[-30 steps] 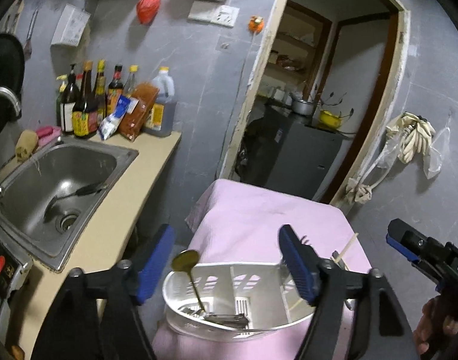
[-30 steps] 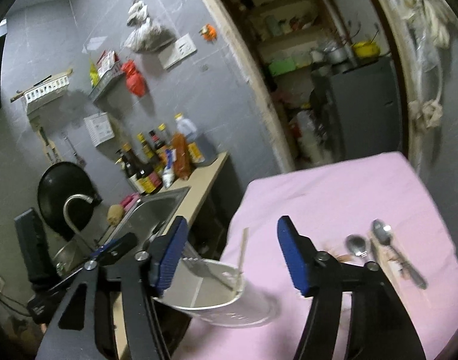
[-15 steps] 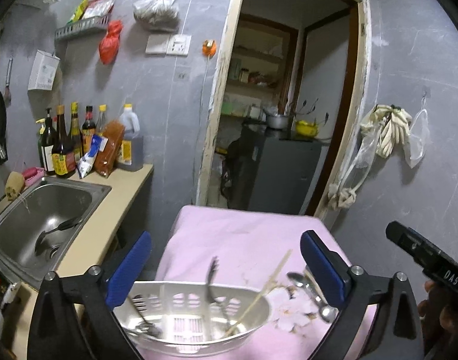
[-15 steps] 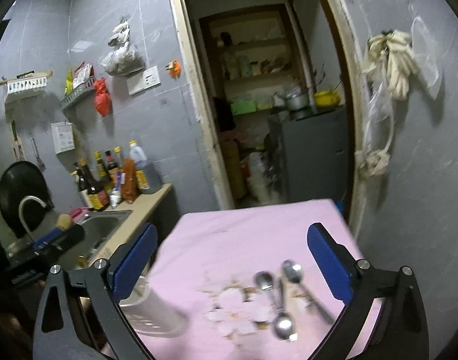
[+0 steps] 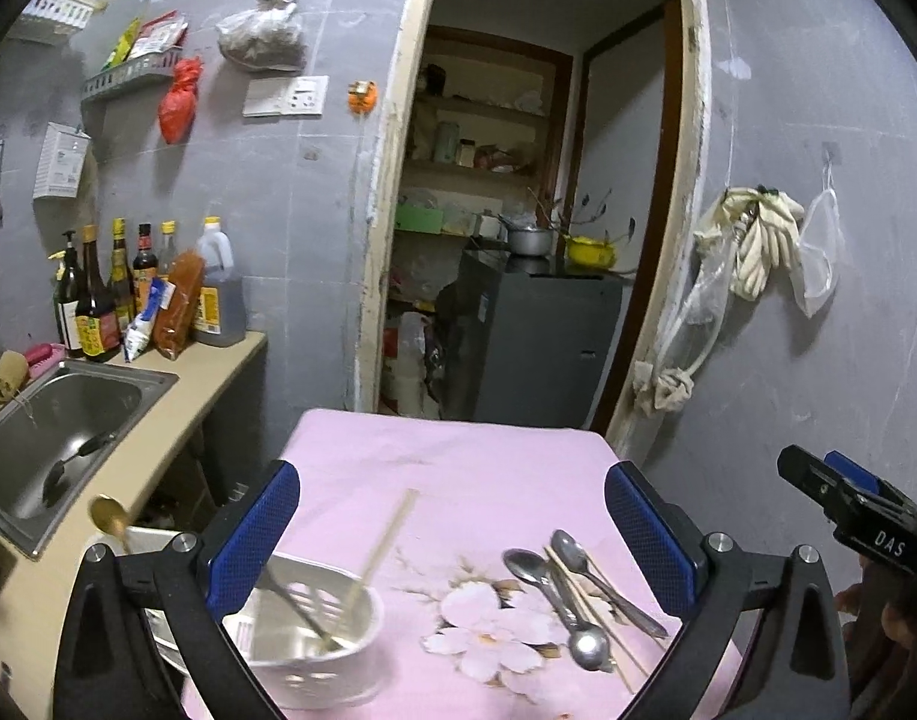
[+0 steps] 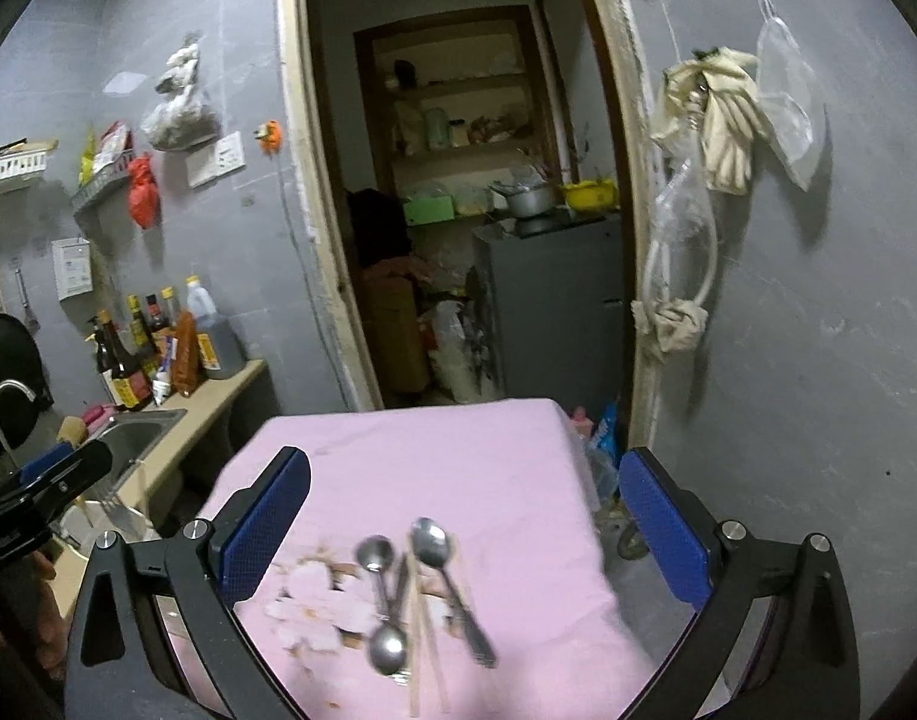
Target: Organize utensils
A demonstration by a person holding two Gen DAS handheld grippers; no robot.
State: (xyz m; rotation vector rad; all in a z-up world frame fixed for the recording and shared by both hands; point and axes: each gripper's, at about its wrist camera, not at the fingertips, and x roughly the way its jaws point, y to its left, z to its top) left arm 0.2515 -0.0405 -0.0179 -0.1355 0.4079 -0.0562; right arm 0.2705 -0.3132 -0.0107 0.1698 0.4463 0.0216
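A white slotted utensil basket stands at the left front of the pink-clothed table. It holds a chopstick, a dark-handled utensil and a gold spoon. Three loose steel spoons and some chopsticks lie on the cloth to its right, and show again as spoons in the right wrist view. My left gripper is open above the cloth between basket and spoons, holding nothing. My right gripper is open over the loose spoons, also with nothing in it.
A counter with a steel sink and several sauce bottles runs along the left. Behind the table is a doorway with a grey fridge. The grey wall with hanging gloves bounds the right.
Both views have swung right, from the basket toward the loose spoons. Both grippers' jaws have widened. The basket now sits at the left of the left wrist view.
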